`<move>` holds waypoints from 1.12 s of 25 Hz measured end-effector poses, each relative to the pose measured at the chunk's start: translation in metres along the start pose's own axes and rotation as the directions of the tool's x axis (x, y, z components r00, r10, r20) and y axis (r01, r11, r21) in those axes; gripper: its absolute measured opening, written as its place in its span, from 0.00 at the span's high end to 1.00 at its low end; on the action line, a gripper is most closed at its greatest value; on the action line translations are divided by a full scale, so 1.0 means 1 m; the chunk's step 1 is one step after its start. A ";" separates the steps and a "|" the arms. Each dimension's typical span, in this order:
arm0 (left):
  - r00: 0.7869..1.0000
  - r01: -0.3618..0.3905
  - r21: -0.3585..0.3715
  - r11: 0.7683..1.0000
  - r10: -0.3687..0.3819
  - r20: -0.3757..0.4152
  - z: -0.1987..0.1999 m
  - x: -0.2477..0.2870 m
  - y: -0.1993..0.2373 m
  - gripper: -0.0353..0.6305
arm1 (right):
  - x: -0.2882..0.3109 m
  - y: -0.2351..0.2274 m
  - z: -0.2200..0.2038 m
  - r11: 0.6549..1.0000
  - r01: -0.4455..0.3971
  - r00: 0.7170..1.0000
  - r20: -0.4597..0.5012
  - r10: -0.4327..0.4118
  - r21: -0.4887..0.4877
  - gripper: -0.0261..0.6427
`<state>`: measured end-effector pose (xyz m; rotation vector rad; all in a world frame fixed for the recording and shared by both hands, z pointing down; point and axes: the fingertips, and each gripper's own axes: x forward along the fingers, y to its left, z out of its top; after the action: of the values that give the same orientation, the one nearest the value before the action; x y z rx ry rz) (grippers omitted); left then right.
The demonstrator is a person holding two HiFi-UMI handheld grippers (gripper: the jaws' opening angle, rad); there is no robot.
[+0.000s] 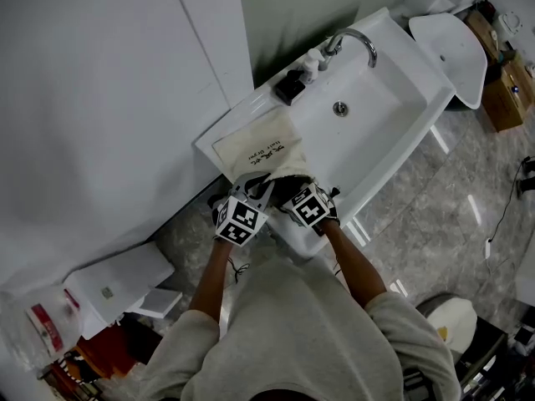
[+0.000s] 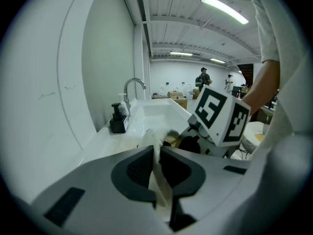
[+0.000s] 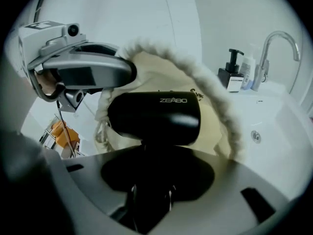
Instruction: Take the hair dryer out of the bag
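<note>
One black hair dryer (image 3: 154,117) sits in the gathered mouth of the cloth bag (image 3: 217,114), and my right gripper (image 3: 149,180) is clamped on its handle. I judge it rigid, smooth and top-heavy (the handle is the sensible hold). The limp cloth may drag along, so my left gripper (image 2: 156,160) pinches the bag's rim tight. The bag lies on the white counter (image 1: 251,107), left of the basin (image 1: 368,132), with the faucet (image 1: 359,38) at the far end and the grey stone floor (image 1: 435,207) to the right.
</note>
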<state>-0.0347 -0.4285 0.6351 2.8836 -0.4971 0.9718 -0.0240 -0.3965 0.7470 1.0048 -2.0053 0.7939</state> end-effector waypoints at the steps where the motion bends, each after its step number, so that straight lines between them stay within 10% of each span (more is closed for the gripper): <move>1: 1.000 -0.002 -0.001 1.000 0.002 0.001 0.000 0.001 0.000 0.90 | -0.004 0.000 -0.002 1.000 0.002 1.000 0.007 -0.002 -0.004 0.71; 15: 0.999 -0.032 -0.020 0.999 0.032 -0.013 0.002 0.003 -0.002 0.90 | -0.064 0.009 -0.027 1.000 0.024 0.988 0.151 -0.024 0.004 0.71; 28: 0.998 -0.070 -0.087 0.994 0.069 -0.013 -0.003 0.004 -0.017 0.90 | -0.128 0.011 -0.014 0.995 0.036 0.923 0.380 -0.068 0.090 0.71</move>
<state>-0.0283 -0.4134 0.6407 2.7994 -0.6269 0.9484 0.0247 -0.3316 0.6471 1.3395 -2.2761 0.6948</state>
